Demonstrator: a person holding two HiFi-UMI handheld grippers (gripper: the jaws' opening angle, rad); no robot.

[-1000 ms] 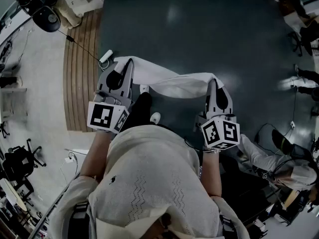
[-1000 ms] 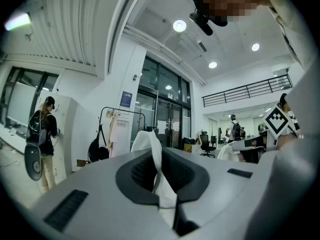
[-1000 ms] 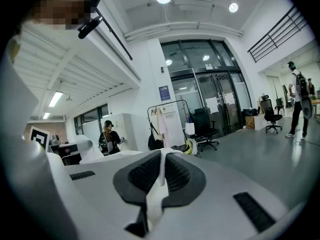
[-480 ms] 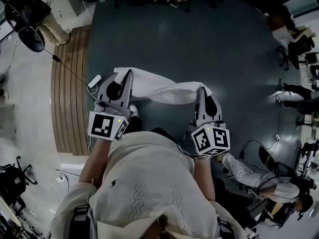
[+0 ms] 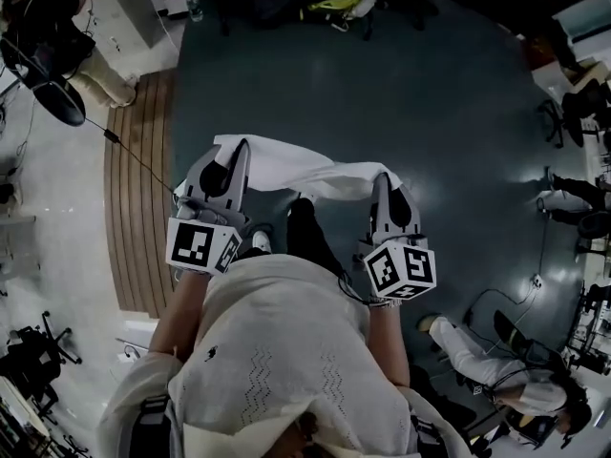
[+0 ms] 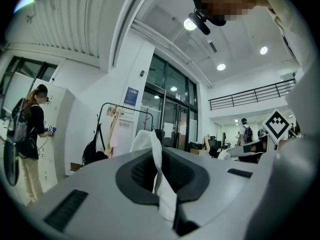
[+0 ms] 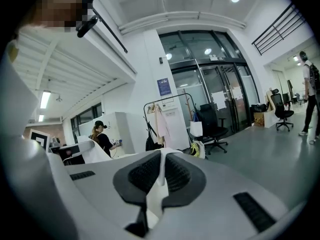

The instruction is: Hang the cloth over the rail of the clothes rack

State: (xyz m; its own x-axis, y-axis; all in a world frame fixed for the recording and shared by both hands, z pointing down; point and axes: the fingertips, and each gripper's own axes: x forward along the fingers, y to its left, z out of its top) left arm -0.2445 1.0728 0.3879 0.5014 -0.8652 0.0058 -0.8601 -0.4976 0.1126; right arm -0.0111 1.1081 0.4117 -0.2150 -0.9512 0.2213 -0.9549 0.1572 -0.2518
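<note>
Started at centre-left of the head view: pinched one end of the white cloth (image 5: 286, 165) in the left gripper (image 5: 237, 153), with jaws closed hard on the fabric. Confirmed that low and central in the left gripper view: saw the left gripper (image 6: 159, 171) nipped onto a thin fold of cloth (image 6: 156, 151), with the fold standing up out of the pads and a tail spilling down beneath. Spotted the clothes rack (image 6: 125, 106) at middle-left of that view, well off beside the glass front, with garments and a dark bag already on it.

Moved across the middle of the head view: carried the cloth as a sagging band between the two tools, above the dark floor, draped and creased rather than taut. Judged it light, soft and thoroughly limp from that droop; expected no stiffness, no fragility, little slip against the ribbed pads. Reckoned the two ends the right places to hold, spread apart, for laying the middle across the rail.

Finished centre-right: gripped the other end in the right gripper (image 5: 383, 179), likewise clamped on fabric. Checked low and central in the right gripper view: found the right gripper (image 7: 161, 170) closed on a white fold, with more cloth (image 7: 156, 199) bunched below. Picked out the clothes rack (image 7: 165, 102) again at mid-frame, near a black office chair (image 7: 214, 124), well apart from the cloth. Not yet hung, then; judged a carry over to the rail the step in hand.
</note>
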